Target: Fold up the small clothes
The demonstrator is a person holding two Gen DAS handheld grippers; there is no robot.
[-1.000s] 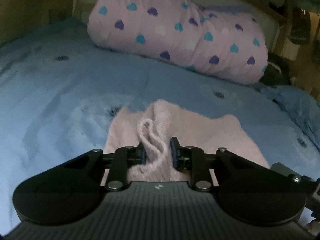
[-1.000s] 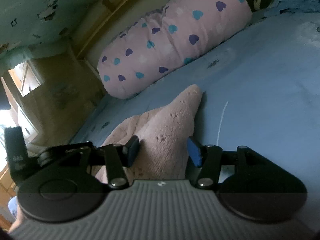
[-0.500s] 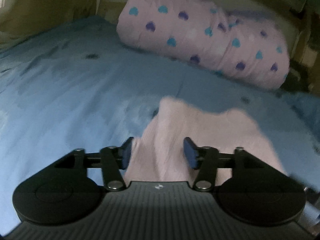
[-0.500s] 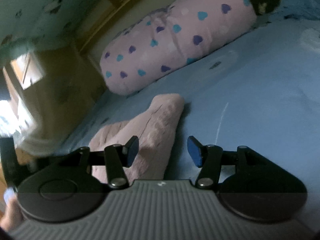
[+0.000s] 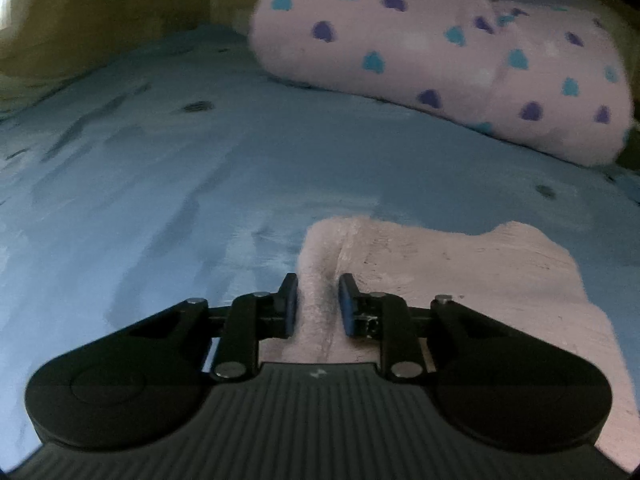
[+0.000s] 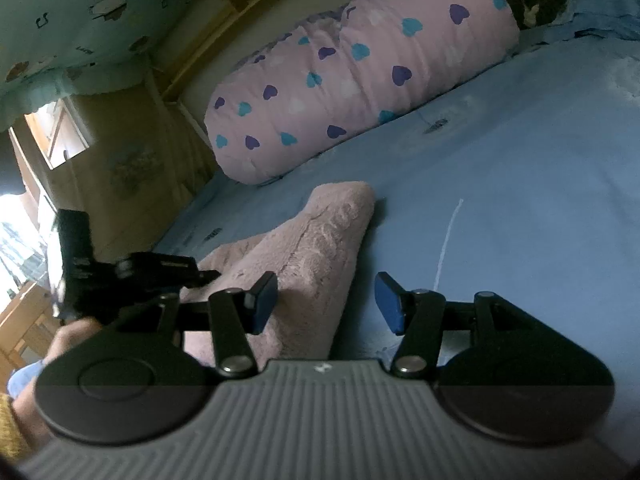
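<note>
Now the left claw (image 5: 318,300) is closing, seemingly pinching a ridge of the pink garment (image 5: 440,272) on the bed (image 5: 160,184), having gaped wide half a second ago, while the right claw (image 6: 326,300) hangs released.

Pink fuzzy garment (image 5: 460,276) I was folding — lay partly folded on the blue bedsheet (image 5: 160,184), one corner peaked, near the pillow (image 6: 360,80)

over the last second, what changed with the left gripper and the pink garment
The left gripper let go of the bunched fold, slid left along the pink garment, and its jaws are closing on the left edge. The right gripper, open, and the heart-print pillow stayed put.
</note>
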